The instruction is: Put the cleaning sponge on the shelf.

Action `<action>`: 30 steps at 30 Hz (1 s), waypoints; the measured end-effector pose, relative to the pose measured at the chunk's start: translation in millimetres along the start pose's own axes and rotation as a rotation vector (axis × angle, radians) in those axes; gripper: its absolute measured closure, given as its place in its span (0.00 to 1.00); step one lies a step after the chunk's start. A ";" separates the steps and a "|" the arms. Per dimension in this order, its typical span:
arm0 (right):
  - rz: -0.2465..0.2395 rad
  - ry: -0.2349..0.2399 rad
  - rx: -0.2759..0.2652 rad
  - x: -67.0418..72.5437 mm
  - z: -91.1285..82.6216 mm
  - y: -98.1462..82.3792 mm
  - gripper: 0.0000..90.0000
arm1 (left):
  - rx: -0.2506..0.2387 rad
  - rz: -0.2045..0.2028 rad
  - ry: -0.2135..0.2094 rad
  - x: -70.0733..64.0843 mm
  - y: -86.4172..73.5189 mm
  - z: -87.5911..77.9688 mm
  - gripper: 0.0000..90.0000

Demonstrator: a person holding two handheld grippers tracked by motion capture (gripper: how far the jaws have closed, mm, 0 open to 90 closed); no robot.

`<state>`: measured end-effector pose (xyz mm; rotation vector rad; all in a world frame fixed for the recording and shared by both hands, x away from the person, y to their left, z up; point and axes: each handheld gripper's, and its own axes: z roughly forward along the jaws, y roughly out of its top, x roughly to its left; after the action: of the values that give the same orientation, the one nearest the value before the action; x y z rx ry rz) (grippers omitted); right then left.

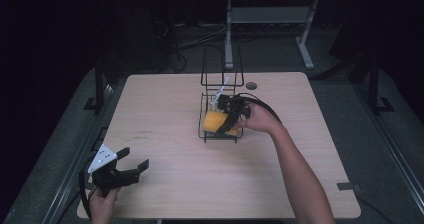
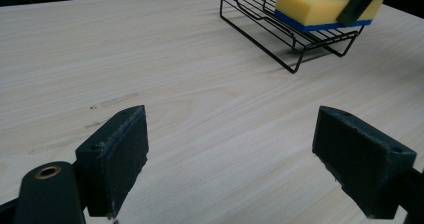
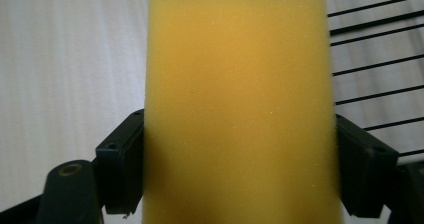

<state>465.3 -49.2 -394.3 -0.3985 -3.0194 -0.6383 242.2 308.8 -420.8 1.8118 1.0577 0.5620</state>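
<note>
Clamped across my right gripper (image 3: 240, 154), the sponge (image 3: 239, 109) looks plain yellow along its jaws, held over the wire rack (image 1: 206, 132). My left gripper (image 2: 230, 159), gaping wide above the table (image 2: 200, 109), sees the sponge's blue underside.

- The sponge (image 3: 239, 104) ran past the bottom edge of the right gripper view, hiding much of the wire rack (image 3: 370, 49) behind it.
- The left gripper view cut the rack's (image 2: 280, 29) upper part off.
</note>
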 end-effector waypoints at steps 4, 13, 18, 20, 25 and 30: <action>-0.011 -0.022 0.014 -3.5 2.7 6.5 0.24 | -0.001 0.003 -0.001 -0.2 0.4 0.3 0.16; 0.013 -0.022 0.027 -12.3 15.2 3.2 0.23 | 0.002 0.004 -0.005 -0.5 0.4 1.2 0.16; 0.009 -0.026 0.019 -12.1 18.5 5.2 0.23 | 0.000 0.002 -0.004 0.0 0.0 0.6 0.16; 0.009 -0.029 0.015 -11.3 18.9 5.9 0.23 | 0.002 0.000 -0.004 0.1 0.3 0.8 0.16; 0.004 -0.036 0.014 -9.7 19.1 6.1 0.21 | 0.006 0.010 -0.006 -1.0 0.3 0.9 0.16; 0.014 -0.038 -0.005 -8.5 16.5 5.6 0.19 | 0.001 0.001 -0.002 0.0 0.1 0.1 0.16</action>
<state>475.4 -39.7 -407.9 -0.4360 -3.0484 -0.6454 242.4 308.6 -420.7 1.8132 1.0565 0.5602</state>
